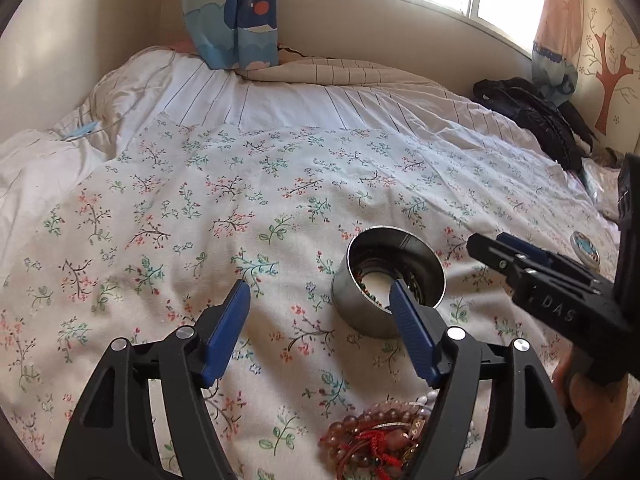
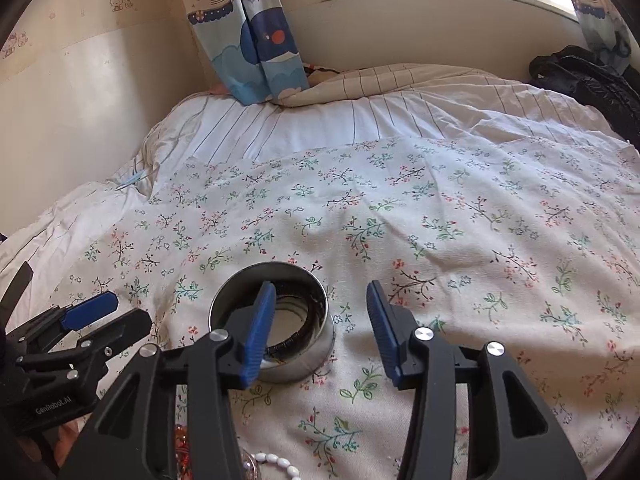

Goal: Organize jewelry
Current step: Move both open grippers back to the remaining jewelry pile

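Note:
A round steel tin [image 1: 394, 280] sits open on the floral bedsheet with beaded bracelets inside; it also shows in the right wrist view [image 2: 298, 364]. A pile of pink and red bead bracelets [image 1: 376, 436] lies on the sheet under my left gripper [image 1: 320, 294], which is open and empty just left of the tin. My right gripper [image 2: 322, 294] is open and empty, its left finger over the tin's rim. A white bead string [image 2: 276, 462] lies below it. Each gripper shows in the other's view: the right one [image 1: 496, 248], the left one [image 2: 116, 312].
The tin's lid [image 1: 586, 250] lies on the sheet to the right. A black jacket [image 1: 536, 120] lies at the bed's far right. A striped duvet [image 1: 280, 92], curtains [image 1: 232, 12] and the wall bound the far side.

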A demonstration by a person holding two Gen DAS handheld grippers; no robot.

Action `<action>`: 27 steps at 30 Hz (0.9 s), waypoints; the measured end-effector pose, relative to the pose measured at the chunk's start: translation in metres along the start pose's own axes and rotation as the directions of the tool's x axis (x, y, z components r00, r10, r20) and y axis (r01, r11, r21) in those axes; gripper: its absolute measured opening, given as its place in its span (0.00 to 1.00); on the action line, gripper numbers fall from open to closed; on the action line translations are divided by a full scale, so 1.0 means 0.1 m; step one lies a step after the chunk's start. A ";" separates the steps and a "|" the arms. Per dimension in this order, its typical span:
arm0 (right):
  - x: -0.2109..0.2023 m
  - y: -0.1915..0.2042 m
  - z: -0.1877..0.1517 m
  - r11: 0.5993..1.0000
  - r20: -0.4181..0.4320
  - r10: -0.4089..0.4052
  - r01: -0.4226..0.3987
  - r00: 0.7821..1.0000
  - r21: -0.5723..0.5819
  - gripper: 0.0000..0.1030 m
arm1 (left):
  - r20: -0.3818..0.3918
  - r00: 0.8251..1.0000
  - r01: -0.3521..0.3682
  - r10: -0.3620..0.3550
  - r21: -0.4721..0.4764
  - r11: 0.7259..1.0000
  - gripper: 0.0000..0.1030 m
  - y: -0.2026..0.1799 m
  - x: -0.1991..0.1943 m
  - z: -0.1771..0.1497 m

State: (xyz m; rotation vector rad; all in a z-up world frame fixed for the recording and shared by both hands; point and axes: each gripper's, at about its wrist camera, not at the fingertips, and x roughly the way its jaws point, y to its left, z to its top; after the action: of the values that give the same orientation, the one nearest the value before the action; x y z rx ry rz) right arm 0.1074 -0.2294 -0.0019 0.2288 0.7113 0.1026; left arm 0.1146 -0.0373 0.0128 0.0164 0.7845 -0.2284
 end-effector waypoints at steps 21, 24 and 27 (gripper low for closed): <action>-0.63 0.01 -0.76 0.998 -0.080 -0.023 0.027 0.996 0.053 0.61 | -0.048 0.998 -0.025 0.030 0.099 0.995 0.70 -0.32 -0.60 -0.69; -0.69 0.00 -0.80 0.998 -0.071 -0.031 0.035 0.997 0.056 0.64 | -0.051 0.998 -0.023 0.029 0.104 0.994 0.70 -0.34 -0.66 -0.75; -0.73 0.00 -0.80 0.998 -0.061 -0.040 0.044 0.997 0.055 0.65 | -0.054 0.998 -0.024 0.030 0.109 0.994 0.70 -0.36 -0.70 -0.79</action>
State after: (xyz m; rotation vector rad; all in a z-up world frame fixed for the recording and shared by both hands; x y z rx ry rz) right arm 0.0001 -0.2283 -0.0148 0.2655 0.7786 0.0493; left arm 0.0041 -0.0502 0.0090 0.1365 0.8259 -0.2461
